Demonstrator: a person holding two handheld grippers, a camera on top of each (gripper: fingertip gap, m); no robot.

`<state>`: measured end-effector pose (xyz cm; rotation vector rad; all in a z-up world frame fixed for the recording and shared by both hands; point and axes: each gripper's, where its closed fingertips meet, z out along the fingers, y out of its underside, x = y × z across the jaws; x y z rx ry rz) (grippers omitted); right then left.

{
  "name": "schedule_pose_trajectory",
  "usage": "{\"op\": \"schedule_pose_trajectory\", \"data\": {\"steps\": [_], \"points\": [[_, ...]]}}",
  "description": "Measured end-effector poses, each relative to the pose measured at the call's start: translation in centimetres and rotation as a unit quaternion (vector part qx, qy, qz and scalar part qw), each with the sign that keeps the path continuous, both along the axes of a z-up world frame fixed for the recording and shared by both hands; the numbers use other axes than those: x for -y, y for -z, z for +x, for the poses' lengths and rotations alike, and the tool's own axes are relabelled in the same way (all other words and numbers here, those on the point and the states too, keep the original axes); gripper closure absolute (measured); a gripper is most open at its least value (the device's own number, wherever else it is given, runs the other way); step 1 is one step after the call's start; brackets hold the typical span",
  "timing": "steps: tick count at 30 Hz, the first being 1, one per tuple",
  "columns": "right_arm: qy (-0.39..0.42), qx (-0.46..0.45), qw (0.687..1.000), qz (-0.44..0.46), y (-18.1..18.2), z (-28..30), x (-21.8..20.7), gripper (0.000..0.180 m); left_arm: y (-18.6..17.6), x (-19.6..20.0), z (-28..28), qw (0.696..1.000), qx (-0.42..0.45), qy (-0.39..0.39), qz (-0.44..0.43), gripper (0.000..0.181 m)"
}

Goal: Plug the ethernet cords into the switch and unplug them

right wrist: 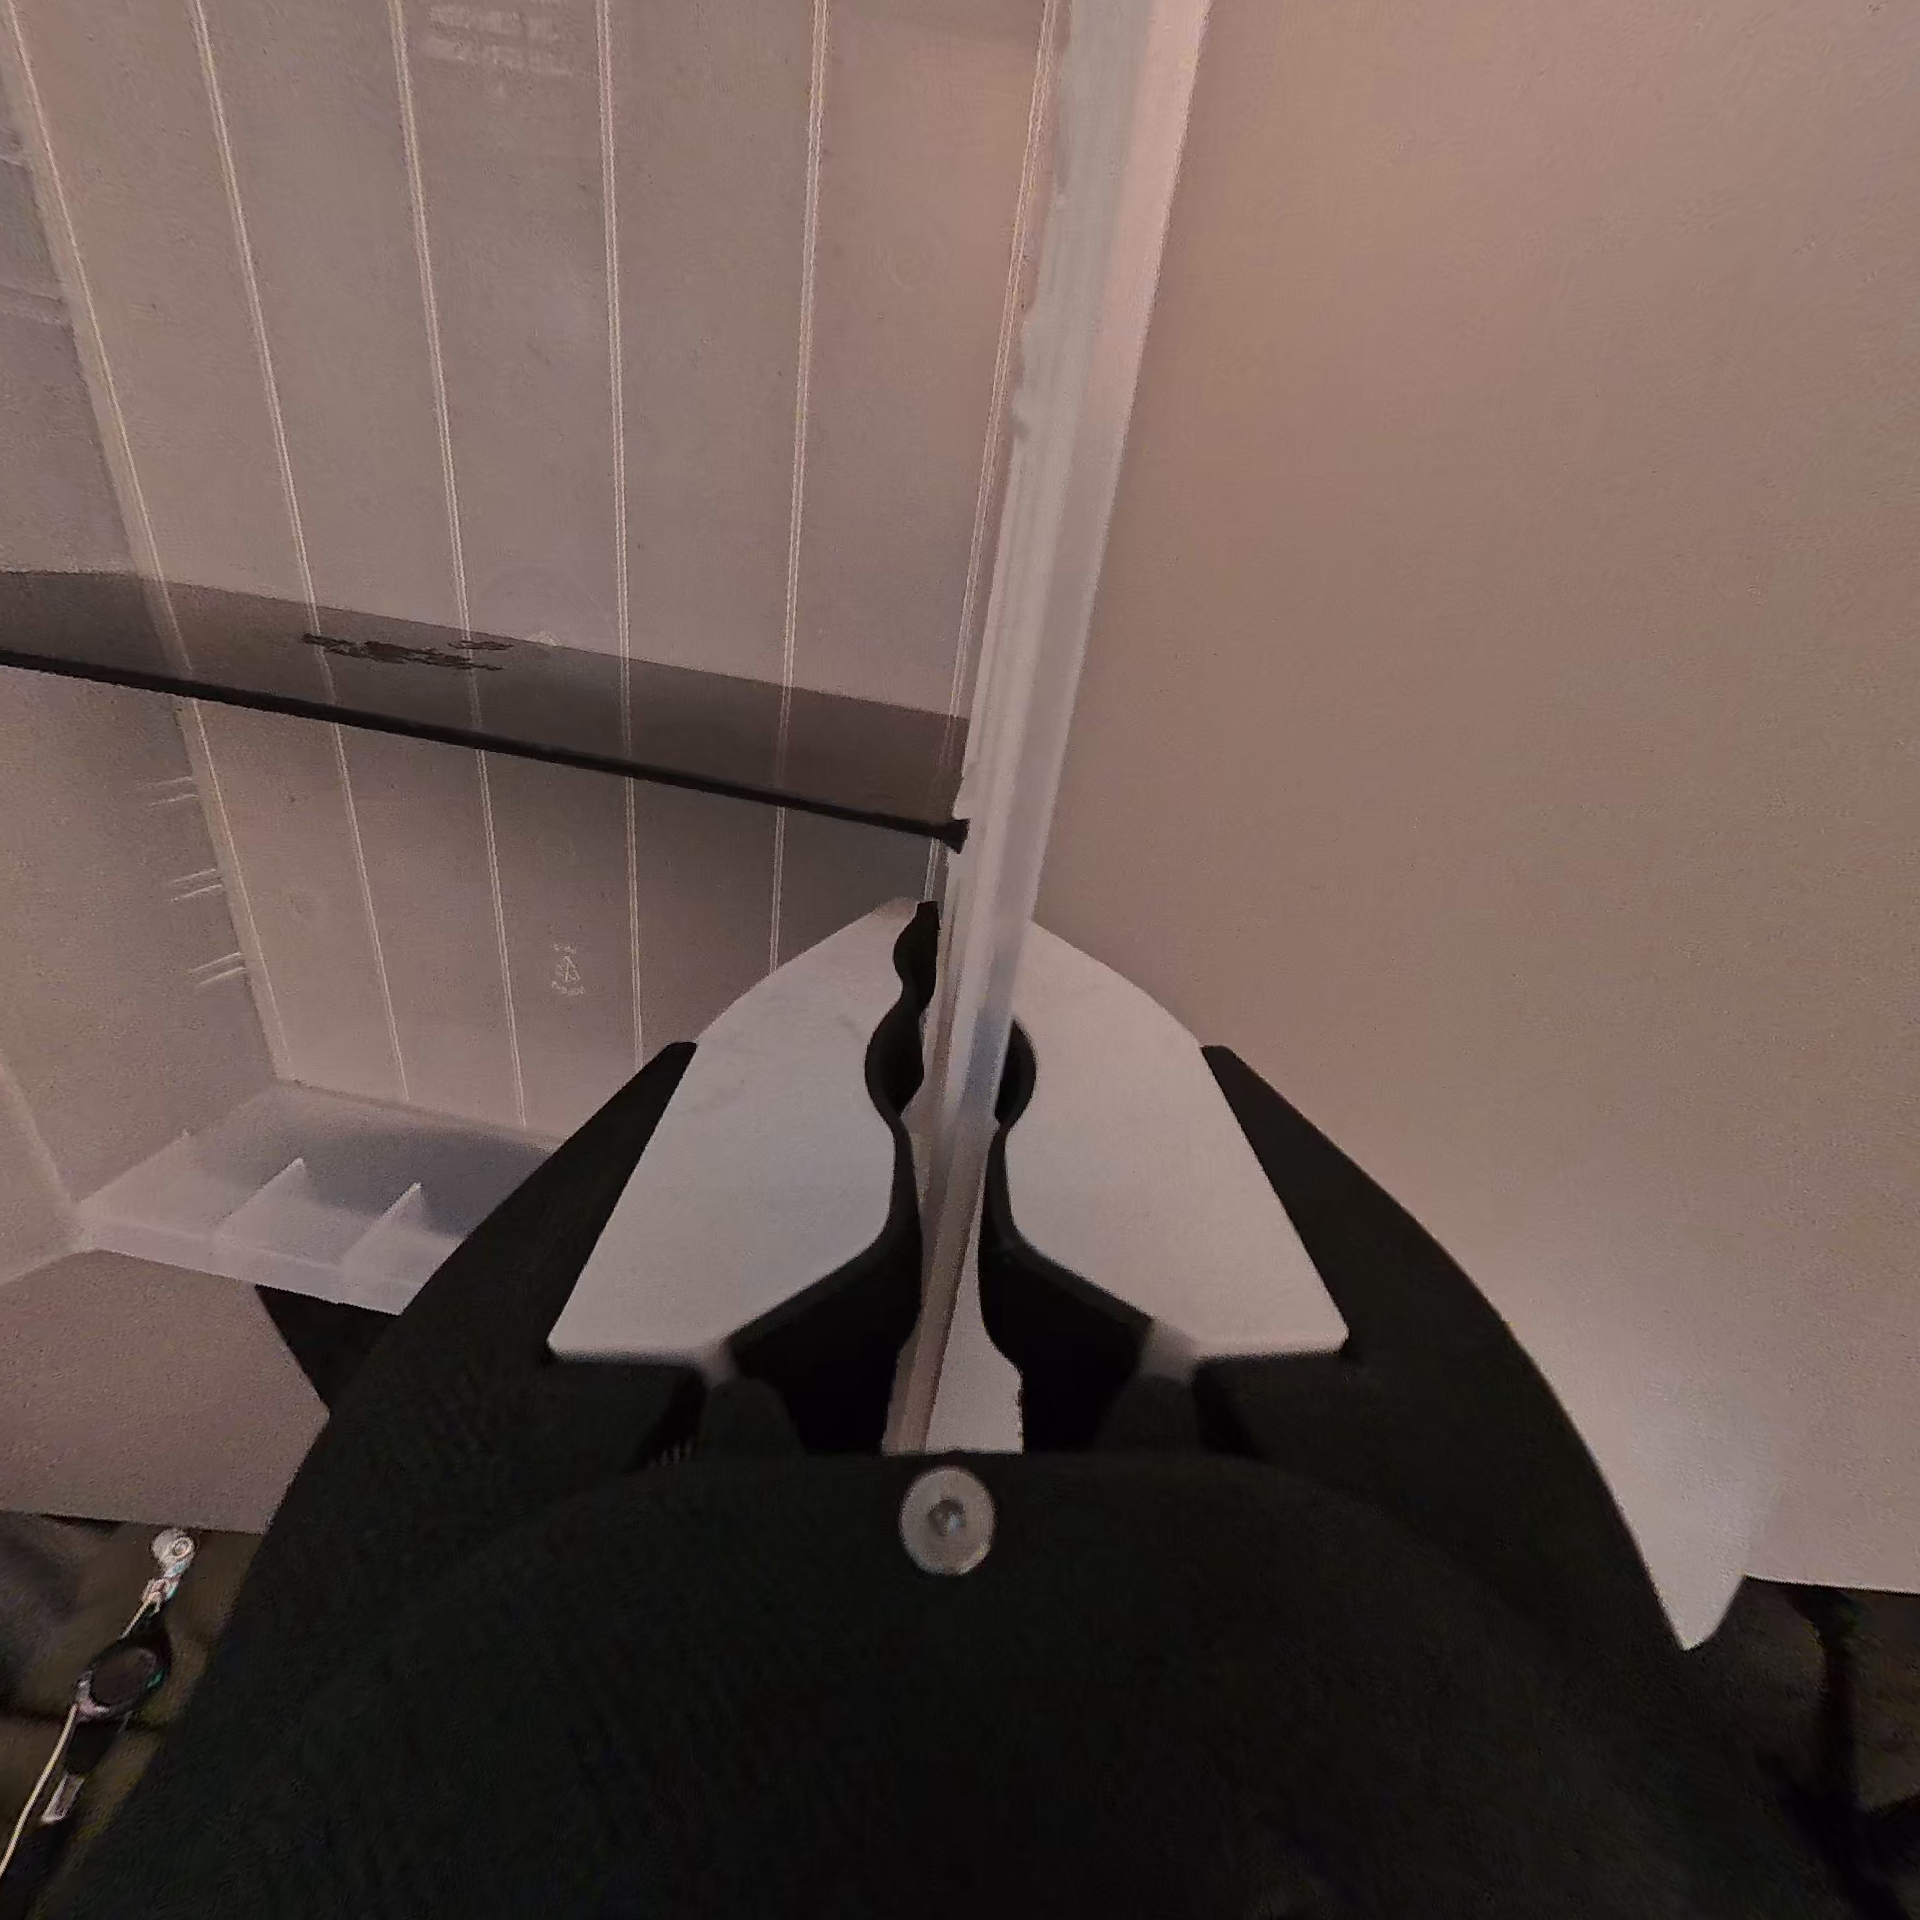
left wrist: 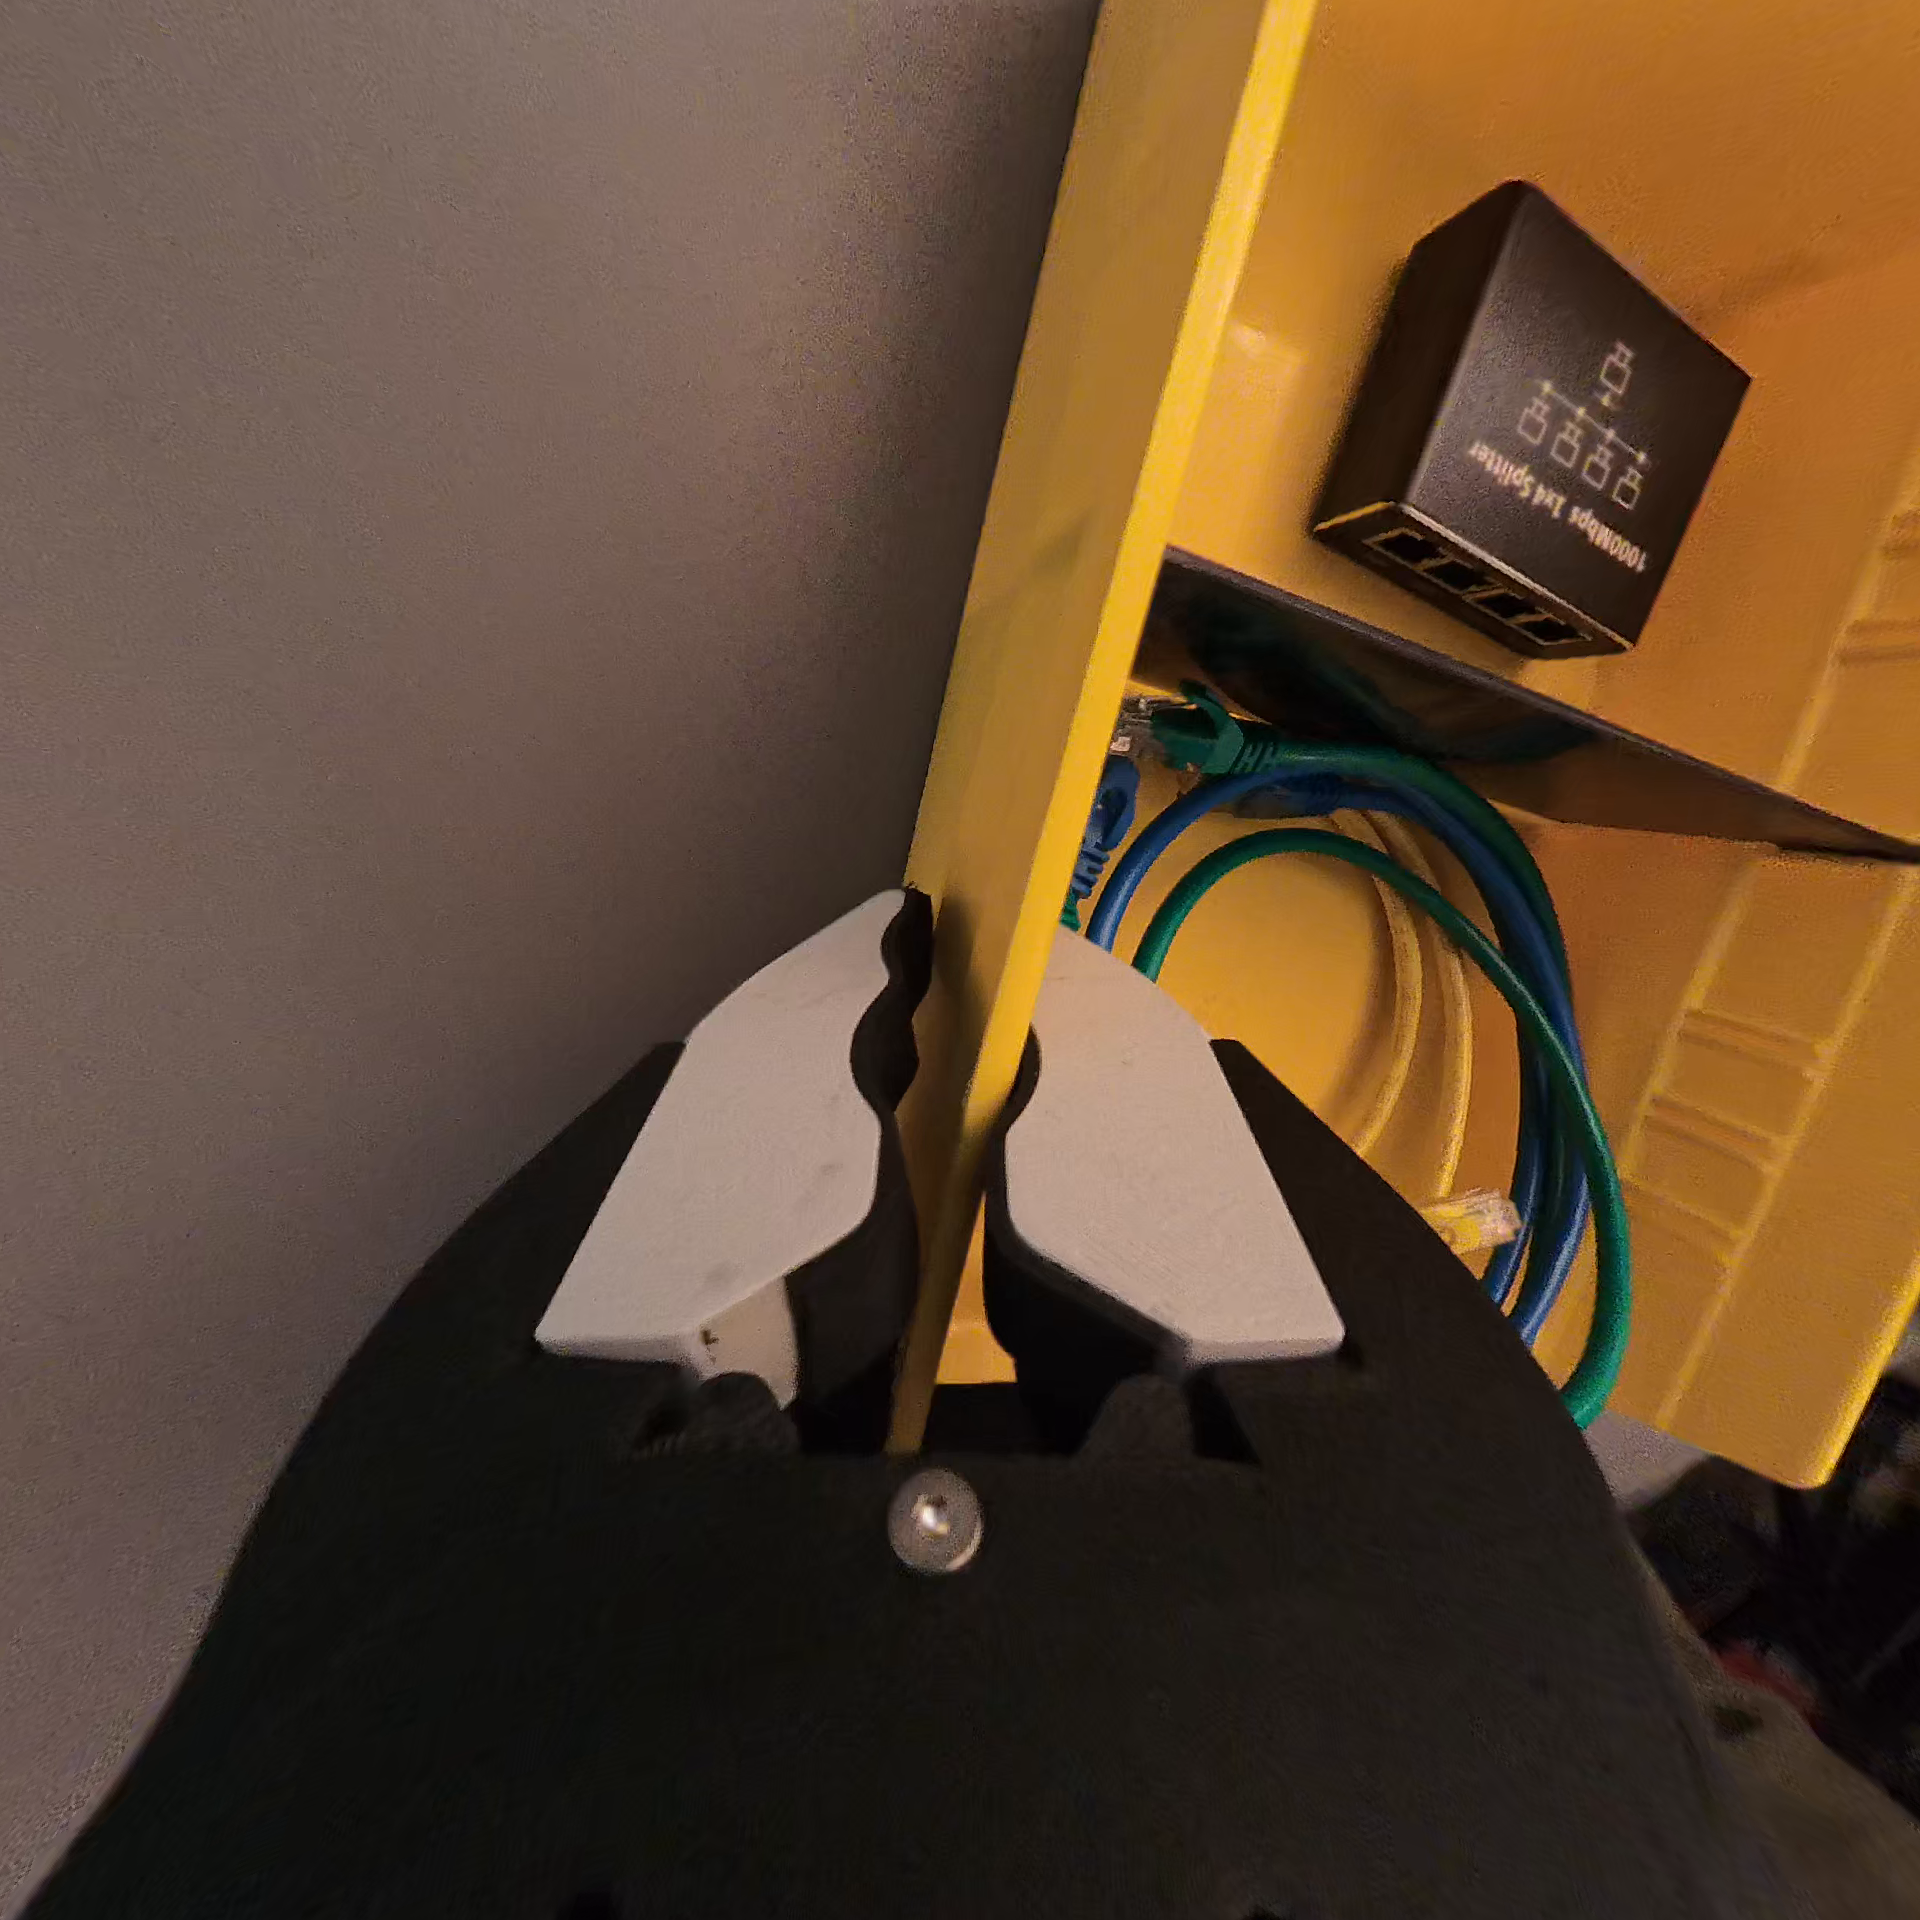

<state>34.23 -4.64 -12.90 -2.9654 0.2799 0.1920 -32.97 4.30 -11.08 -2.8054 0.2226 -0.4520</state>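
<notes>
In the left wrist view, my left gripper (left wrist: 982,925) is shut on the edge of a yellow bin's side wall (left wrist: 1091,520). Inside the bin, a small black switch (left wrist: 1538,416) with a row of empty ports sits at the upper right. A black divider (left wrist: 1558,748) separates it from loosely coiled green (left wrist: 1205,732), blue (left wrist: 1174,821) and yellow (left wrist: 1413,987) ethernet cords, all unplugged. In the right wrist view, my right gripper (right wrist: 971,925) is shut on the edge of a clear plastic bin's side wall (right wrist: 1081,416). No cords or switch show in that view.
A plain grey wall (left wrist: 416,623) fills the left of the left wrist view. The clear bin has a ribbed base (right wrist: 520,364) and a black divider (right wrist: 520,727) across it. A pale surface (right wrist: 1558,623) lies to its right. A lanyard with clips (right wrist: 125,1683) lies at lower left. The tips of one gripper are about 70 cm away from the tips of the other.
</notes>
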Motion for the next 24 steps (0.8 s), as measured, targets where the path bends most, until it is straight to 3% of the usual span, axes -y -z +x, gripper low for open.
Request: {"op": "schedule_pose_trajectory", "data": {"steps": [7,24], "points": [[-0.066,0.008,0.998,-0.01,-0.1,-4.9,-2.8,0.173,-0.2,1.8,-8.3,0.996,0.001,-0.093,0.018,0.172],[-0.07,0.006,0.997,0.009,-0.1,-5.5,-4.9,0.174,-0.4,1.0,-12.9,0.989,0.018,-0.138,0.057,0.172]]}}
